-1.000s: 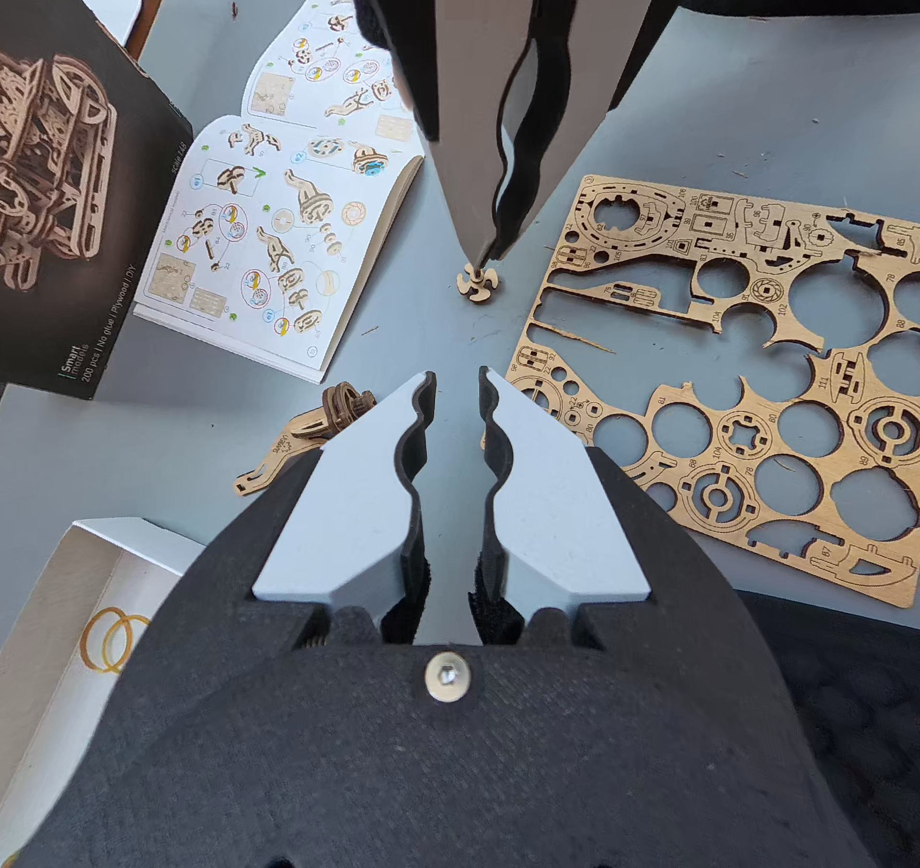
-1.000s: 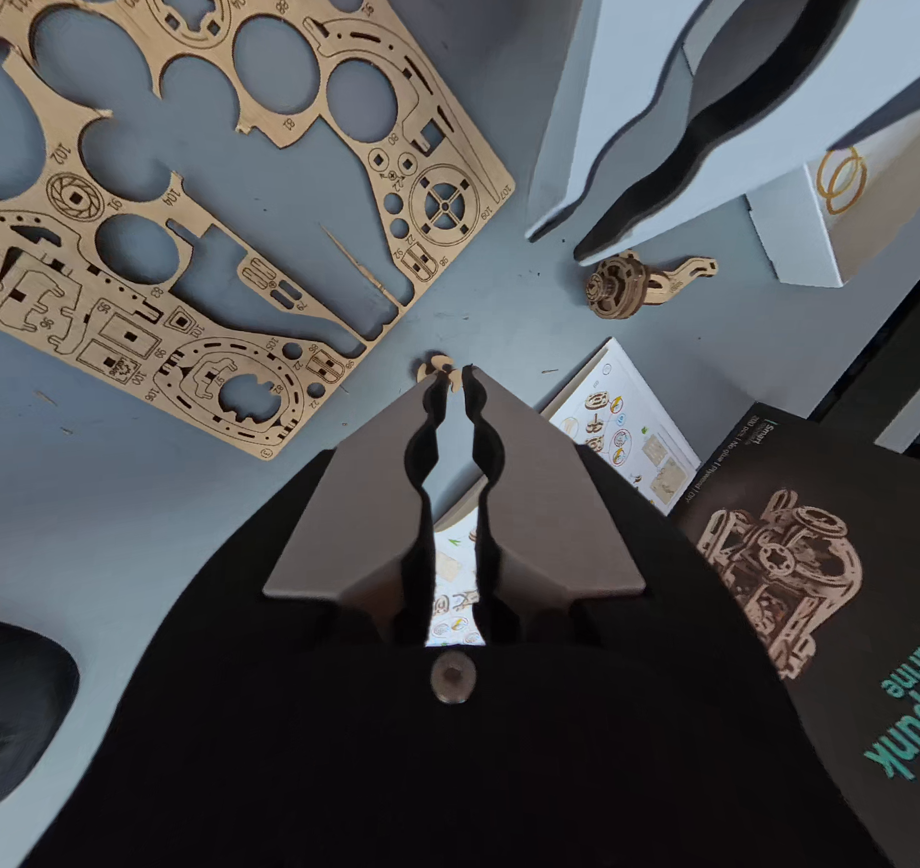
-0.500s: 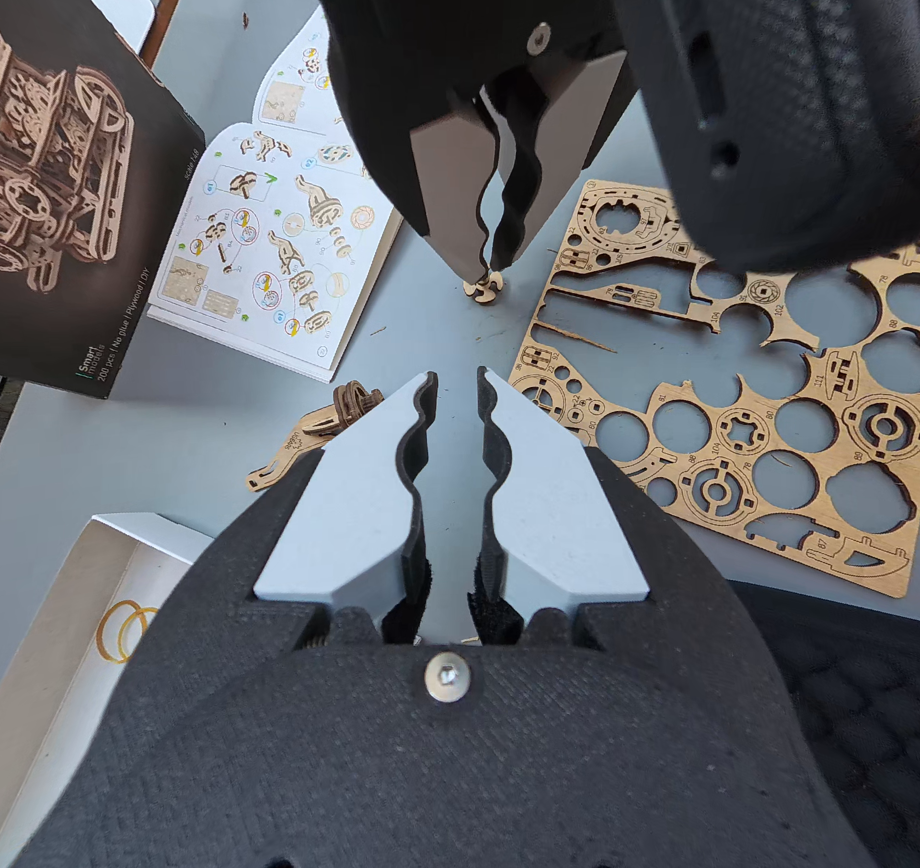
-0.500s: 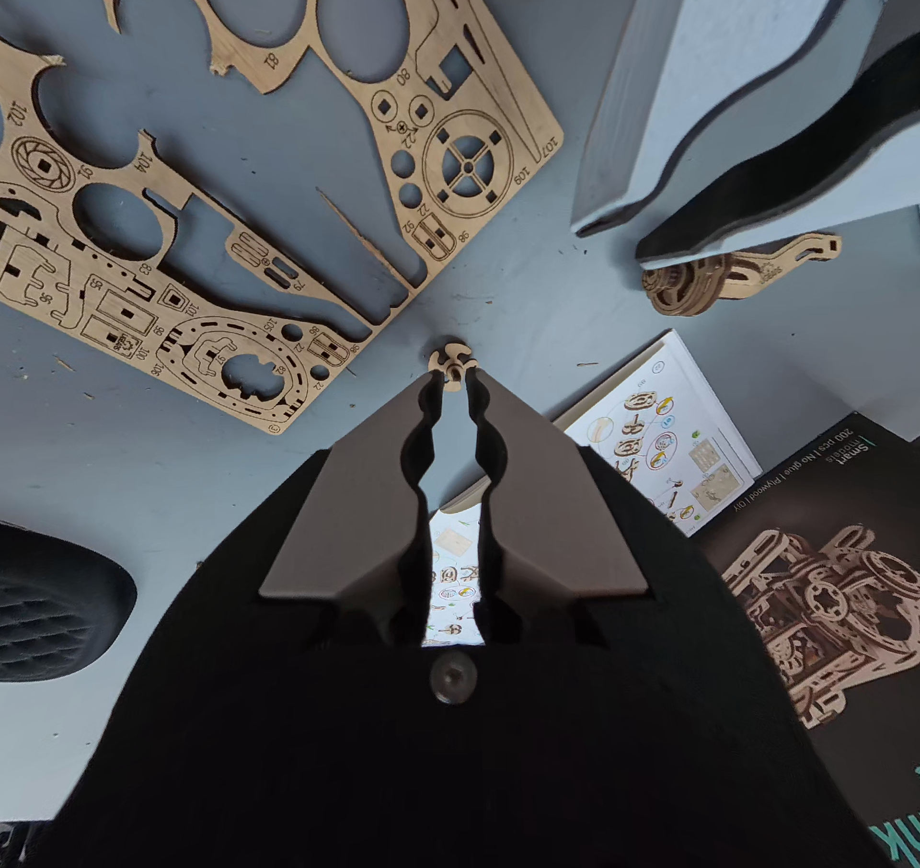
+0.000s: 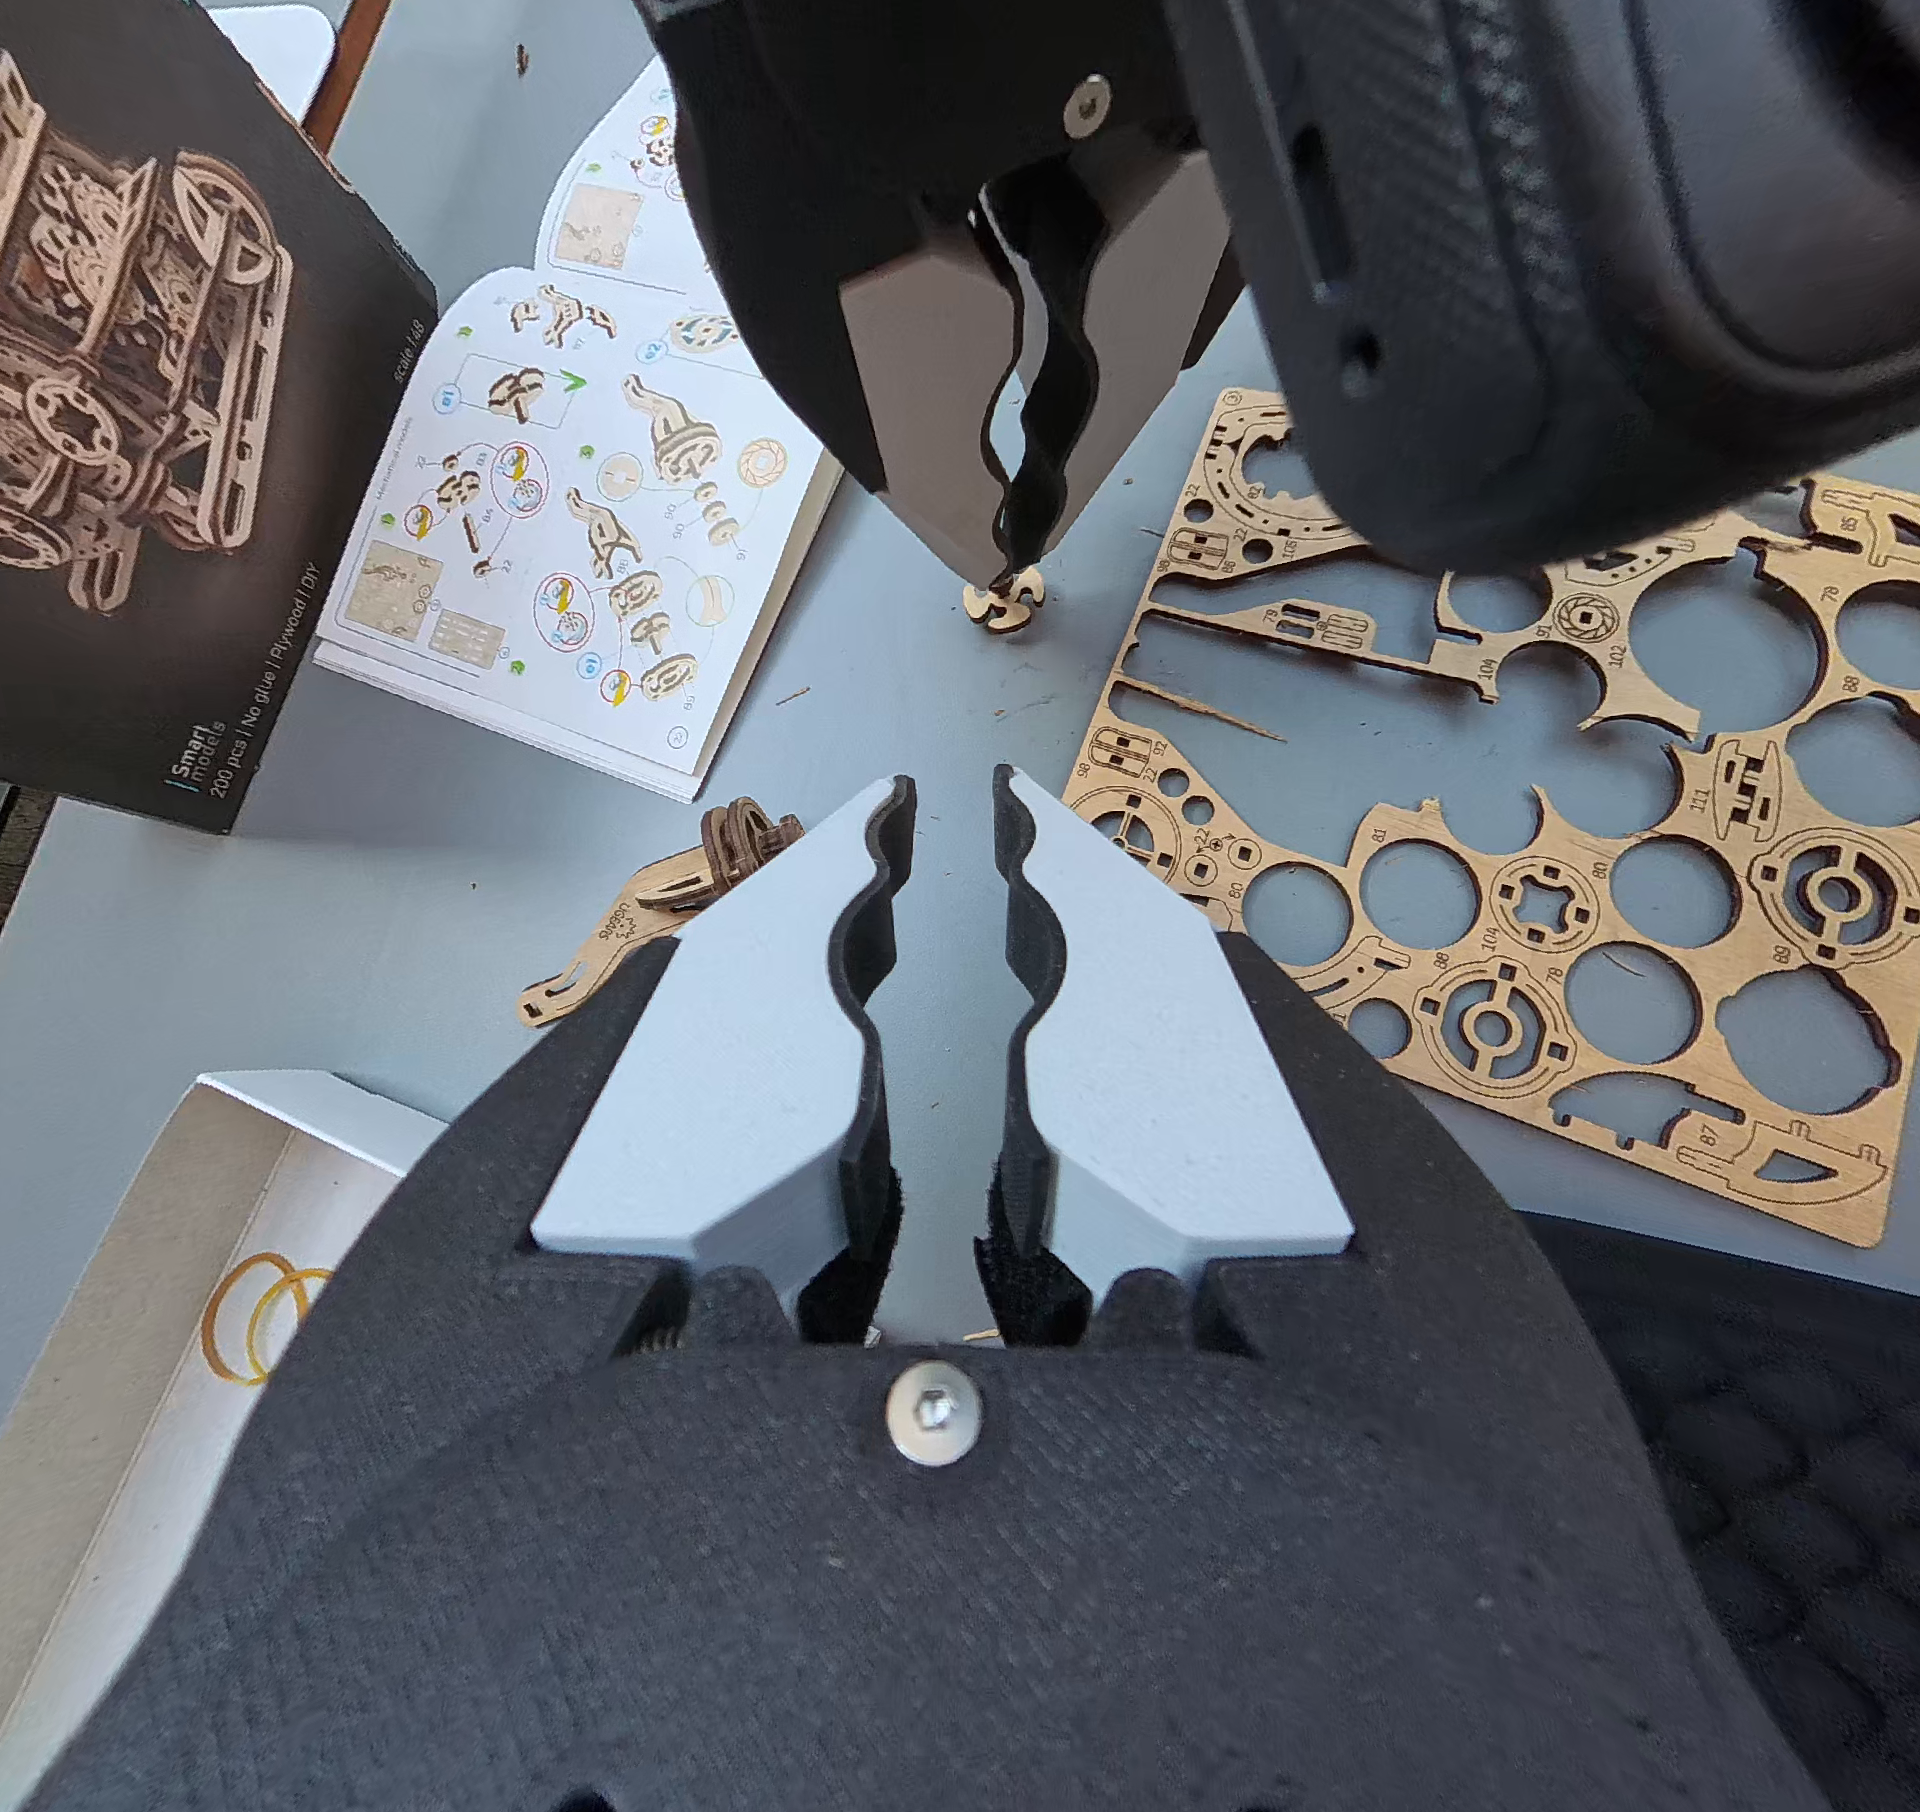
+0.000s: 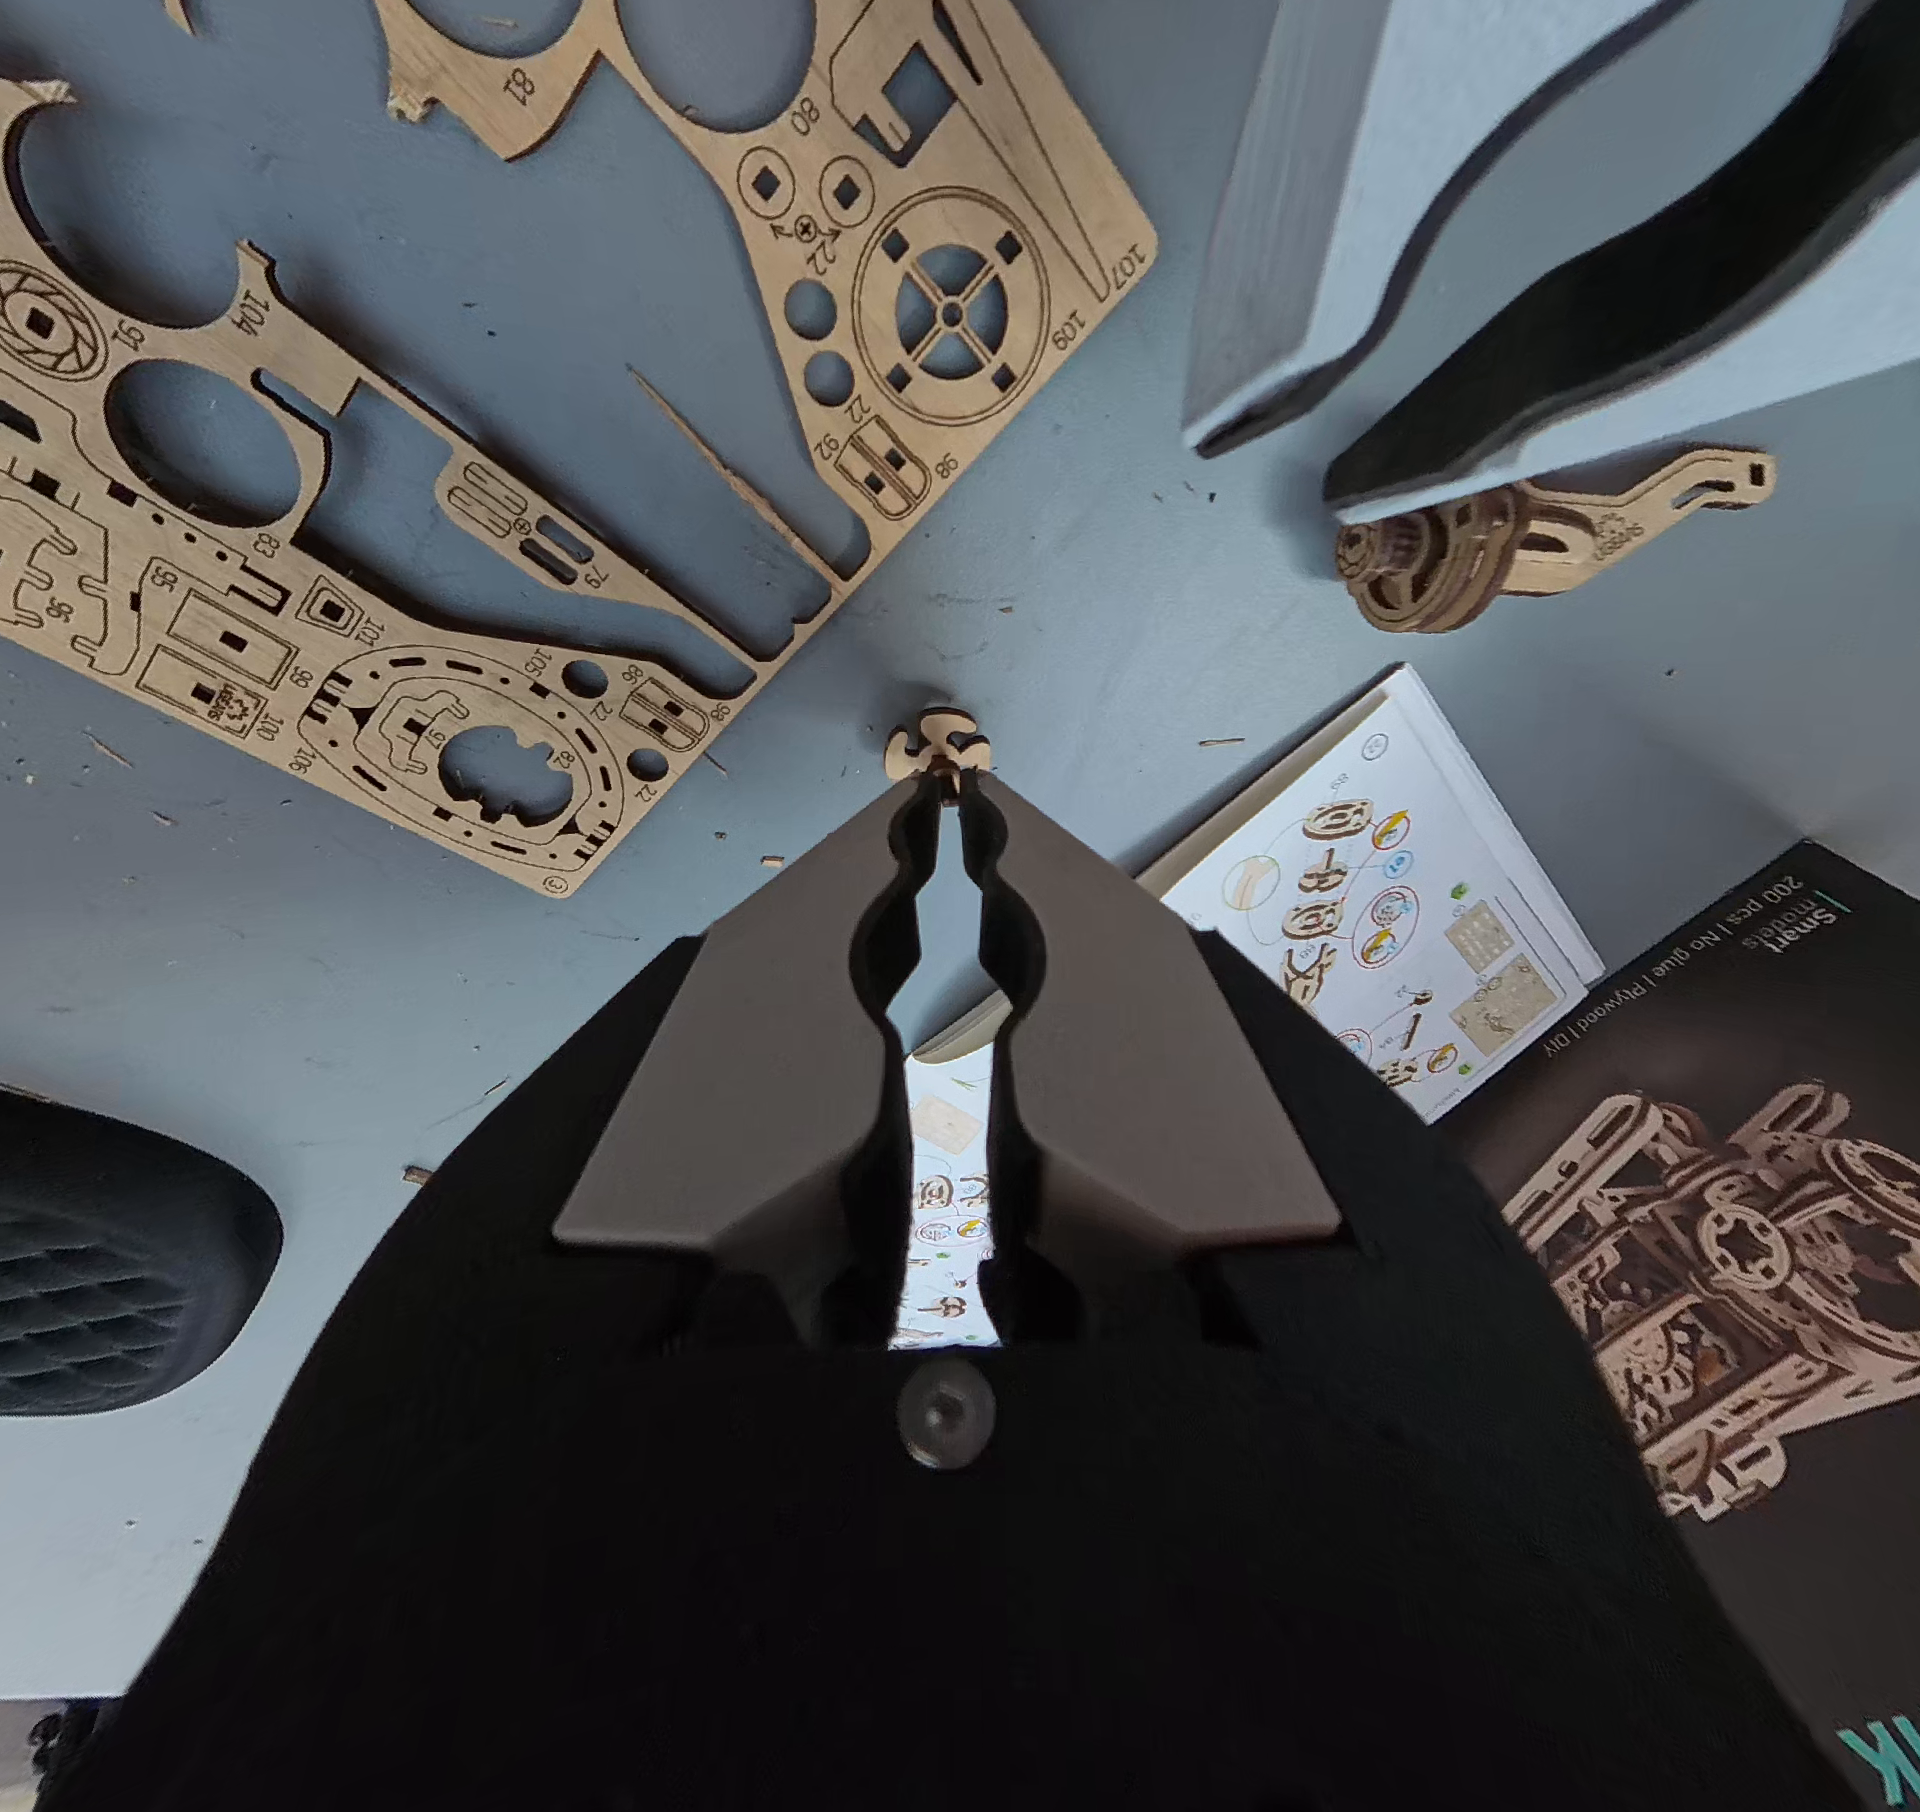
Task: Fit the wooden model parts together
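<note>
Our right gripper [image 6: 943, 794] pinches the small notched wooden disc [image 6: 933, 736] at its fingertips, right on the grey table [image 6: 1091, 619]. Our left gripper [image 5: 954, 786] hovers beside the assembled wooden piece [image 5: 686, 869], fingers spread and empty.
</note>
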Demonstrator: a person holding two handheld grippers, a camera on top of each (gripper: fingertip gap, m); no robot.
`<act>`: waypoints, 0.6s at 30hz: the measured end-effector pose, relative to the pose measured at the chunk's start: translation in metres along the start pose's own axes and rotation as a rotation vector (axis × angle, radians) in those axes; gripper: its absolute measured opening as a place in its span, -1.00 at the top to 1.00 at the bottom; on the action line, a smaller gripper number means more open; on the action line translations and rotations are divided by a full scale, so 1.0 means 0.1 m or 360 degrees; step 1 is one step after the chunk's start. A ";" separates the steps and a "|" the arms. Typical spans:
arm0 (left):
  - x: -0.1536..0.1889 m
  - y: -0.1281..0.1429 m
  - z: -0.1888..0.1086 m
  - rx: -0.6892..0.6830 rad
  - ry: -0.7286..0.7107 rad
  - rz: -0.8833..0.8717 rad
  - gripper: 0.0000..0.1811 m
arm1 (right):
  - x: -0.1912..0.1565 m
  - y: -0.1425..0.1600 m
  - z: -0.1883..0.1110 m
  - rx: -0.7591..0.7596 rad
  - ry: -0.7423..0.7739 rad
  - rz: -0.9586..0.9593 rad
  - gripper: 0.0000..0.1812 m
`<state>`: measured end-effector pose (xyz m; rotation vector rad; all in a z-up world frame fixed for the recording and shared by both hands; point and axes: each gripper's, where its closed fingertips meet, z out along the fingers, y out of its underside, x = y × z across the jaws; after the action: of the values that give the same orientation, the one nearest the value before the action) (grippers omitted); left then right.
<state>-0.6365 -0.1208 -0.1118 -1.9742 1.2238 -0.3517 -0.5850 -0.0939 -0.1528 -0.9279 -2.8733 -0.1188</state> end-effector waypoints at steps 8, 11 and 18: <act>-0.01 -0.01 -0.01 0.0015 -0.0008 -0.0002 0.86 | 0.01 0.02 0.02 0.0023 -0.0010 0.0036 0.96; -0.01 -0.01 -0.01 0.0012 -0.0011 0.0004 0.86 | 0.00 0.01 0.02 0.0052 -0.0021 0.0053 0.97; 0.00 -0.02 -0.01 0.0015 -0.0011 0.0008 0.87 | -0.02 0.01 0.03 0.0042 -0.0023 0.0046 0.97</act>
<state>-0.6360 -0.1205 -0.1094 -1.9621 1.2206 -0.3474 -0.5827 -0.0942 -0.1563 -0.9691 -2.8658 -0.0718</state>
